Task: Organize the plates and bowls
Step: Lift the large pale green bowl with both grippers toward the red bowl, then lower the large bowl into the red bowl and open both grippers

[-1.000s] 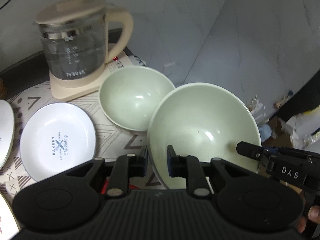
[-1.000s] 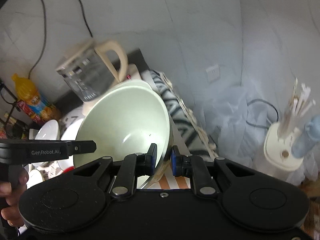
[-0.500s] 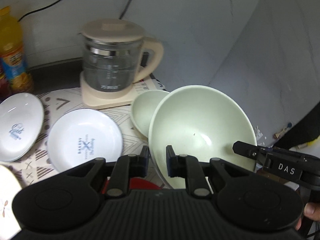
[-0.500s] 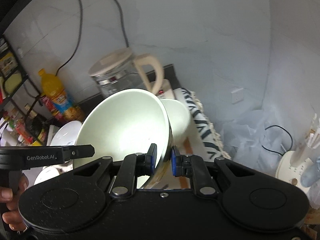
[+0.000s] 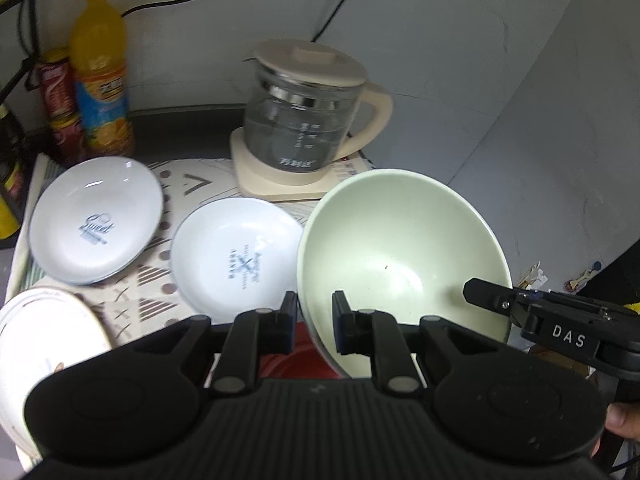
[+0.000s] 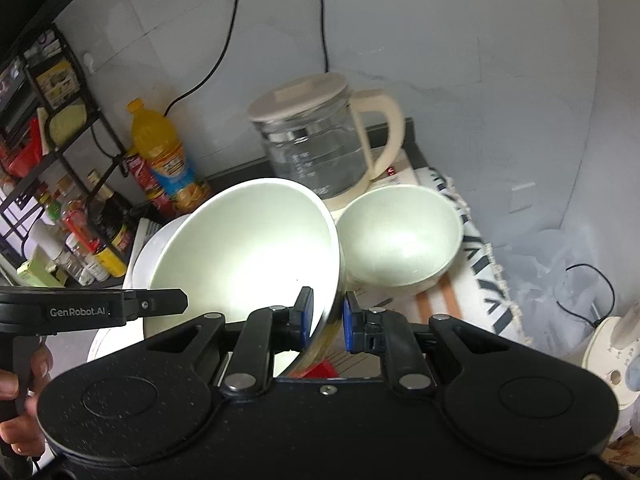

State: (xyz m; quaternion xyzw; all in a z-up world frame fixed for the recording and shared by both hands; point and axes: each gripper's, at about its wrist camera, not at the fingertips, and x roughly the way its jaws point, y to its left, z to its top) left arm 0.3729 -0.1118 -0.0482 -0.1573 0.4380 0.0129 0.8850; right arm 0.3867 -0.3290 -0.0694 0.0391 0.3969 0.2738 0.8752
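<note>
Both grippers clamped on the big green bowl, lifted clear of the bench

Since half a second ago the view has swung left, so more plates show now. Left gripper (image 5: 314, 322) pinches the big green bowl (image 5: 400, 248) by its near-left rim; right gripper (image 6: 325, 316) bites the right rim. It hangs tilted over the right end. Behind: small green bowl (image 6: 400, 240) at the right edge, white plate (image 5: 236, 256) just left, another plate (image 5: 96, 226) further left, kettle (image 5: 304, 120) at the back.
</note>
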